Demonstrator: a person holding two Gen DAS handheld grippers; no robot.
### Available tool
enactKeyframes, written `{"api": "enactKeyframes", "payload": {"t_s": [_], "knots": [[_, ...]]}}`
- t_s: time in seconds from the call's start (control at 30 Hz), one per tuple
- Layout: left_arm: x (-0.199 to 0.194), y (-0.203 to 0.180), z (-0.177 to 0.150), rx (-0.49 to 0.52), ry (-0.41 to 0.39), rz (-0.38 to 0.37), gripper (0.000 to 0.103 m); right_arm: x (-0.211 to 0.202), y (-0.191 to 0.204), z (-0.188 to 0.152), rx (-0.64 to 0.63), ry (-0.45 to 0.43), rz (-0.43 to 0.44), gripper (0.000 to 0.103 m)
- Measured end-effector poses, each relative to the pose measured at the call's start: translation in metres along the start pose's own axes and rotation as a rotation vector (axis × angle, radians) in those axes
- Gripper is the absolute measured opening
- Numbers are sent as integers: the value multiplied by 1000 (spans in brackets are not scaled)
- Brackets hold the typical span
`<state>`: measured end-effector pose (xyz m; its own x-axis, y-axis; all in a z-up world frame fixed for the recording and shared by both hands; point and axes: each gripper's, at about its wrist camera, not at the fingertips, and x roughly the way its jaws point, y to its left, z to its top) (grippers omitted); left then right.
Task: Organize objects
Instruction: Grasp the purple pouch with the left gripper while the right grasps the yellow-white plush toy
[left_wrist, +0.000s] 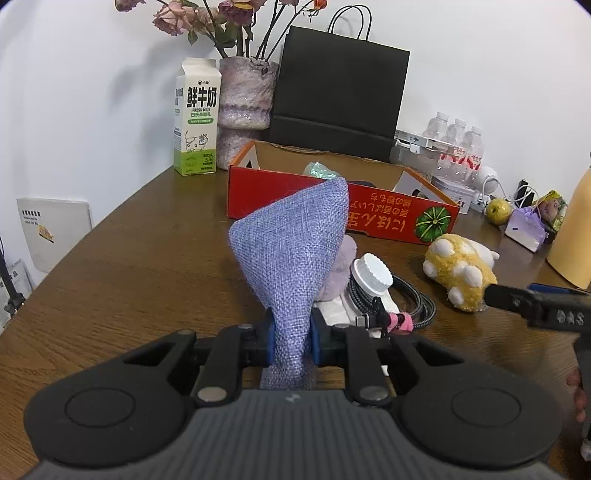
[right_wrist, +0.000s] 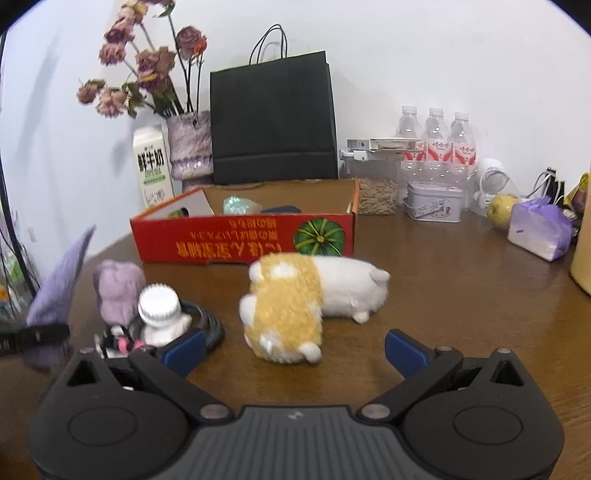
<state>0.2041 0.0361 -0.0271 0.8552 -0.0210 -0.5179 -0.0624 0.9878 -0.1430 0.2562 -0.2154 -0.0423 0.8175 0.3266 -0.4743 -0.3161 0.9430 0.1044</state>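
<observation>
My left gripper (left_wrist: 291, 343) is shut on a blue-purple burlap pouch (left_wrist: 295, 251), held upright above the table; the pouch also shows at the left of the right wrist view (right_wrist: 59, 280). My right gripper (right_wrist: 293, 350) is open, just in front of a yellow-and-white plush toy (right_wrist: 295, 306) lying on the table; the toy also shows in the left wrist view (left_wrist: 458, 271). A red cardboard box (left_wrist: 369, 218) with a pumpkin picture stands open behind. A lilac plush (right_wrist: 116, 291), a white bottle with ribbed cap (right_wrist: 160, 314) and a coiled black cable (left_wrist: 413, 306) lie close together.
Along the wall stand a milk carton (left_wrist: 195, 118), a vase of dried roses (left_wrist: 245, 99), a black paper bag (left_wrist: 336, 88), water bottles (right_wrist: 436, 144), a tin (right_wrist: 434, 201) and a seed jar (right_wrist: 376, 195). A yellow-green fruit (right_wrist: 498, 210) and a tissue pack (right_wrist: 539, 232) lie right.
</observation>
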Motion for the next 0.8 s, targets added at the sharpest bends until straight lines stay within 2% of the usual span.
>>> {"api": "enactKeyframes", "payload": {"t_s": [0.2,0.43,0.5,0.57,0.63,0.8], "knots": [[-2,2,0,-8,1,-28,19,30,10,17,1,54,-48,103],[-3,2,0,-6,-1,-51,19,59,15,24,4,101,-95,96],[-3,1,-1,-4,0,-51,19,65,14,23,11,110,-103,84],[-3,1,-1,-4,-1,-51,19,69,14,21,10,115,-122,62],[-2,1,0,-5,-2,-52,19,70,14,20,22,124,-112,52],[0,3,0,-16,7,-54,19,60,17,16,3,104,-75,50]]}}
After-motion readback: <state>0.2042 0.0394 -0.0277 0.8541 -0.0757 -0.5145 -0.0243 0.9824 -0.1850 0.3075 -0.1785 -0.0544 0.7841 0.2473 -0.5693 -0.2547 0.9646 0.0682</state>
